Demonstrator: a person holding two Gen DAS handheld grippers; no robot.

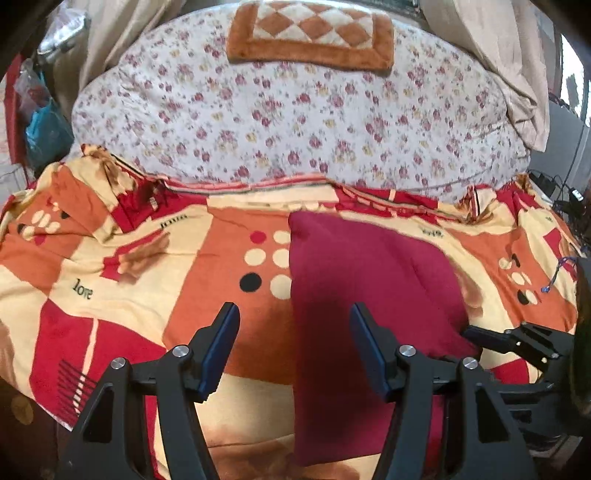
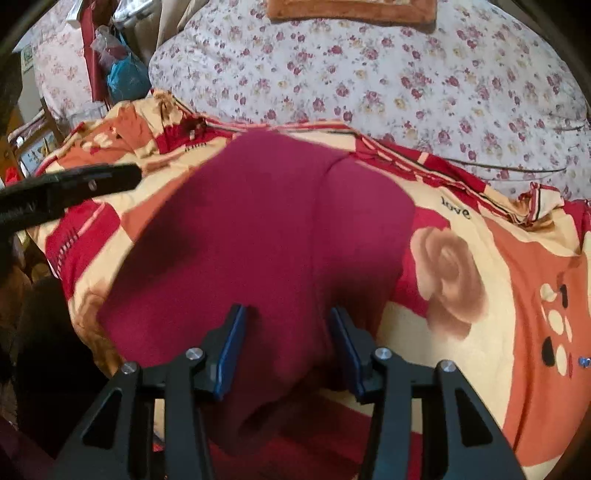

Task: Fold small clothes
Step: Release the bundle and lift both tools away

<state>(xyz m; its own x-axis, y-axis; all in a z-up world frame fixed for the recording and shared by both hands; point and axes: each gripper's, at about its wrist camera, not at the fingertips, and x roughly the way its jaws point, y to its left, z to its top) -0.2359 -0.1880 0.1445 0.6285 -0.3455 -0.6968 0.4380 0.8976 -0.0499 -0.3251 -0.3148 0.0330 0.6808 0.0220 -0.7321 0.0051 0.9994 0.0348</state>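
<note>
Black two-finger left gripper [image 1: 293, 319] with blue pads hangs nearest, jaws parted wide and empty above the bed. Under it lies the dark red folded fabric garment [image 1: 354, 295], a long shape running near to far, its squared far end pointing at the white floral quilt [image 1: 295, 122]. It rests flat on the orange, red and cream patterned bedsheet [image 1: 129, 258]. At the garment's right near edge the black right gripper [image 2: 286, 325] hovers, jaws partly apart; nothing looks pinched between them. A brown checkered plush mat [image 1: 310, 35] sits on the far quilt.
</note>
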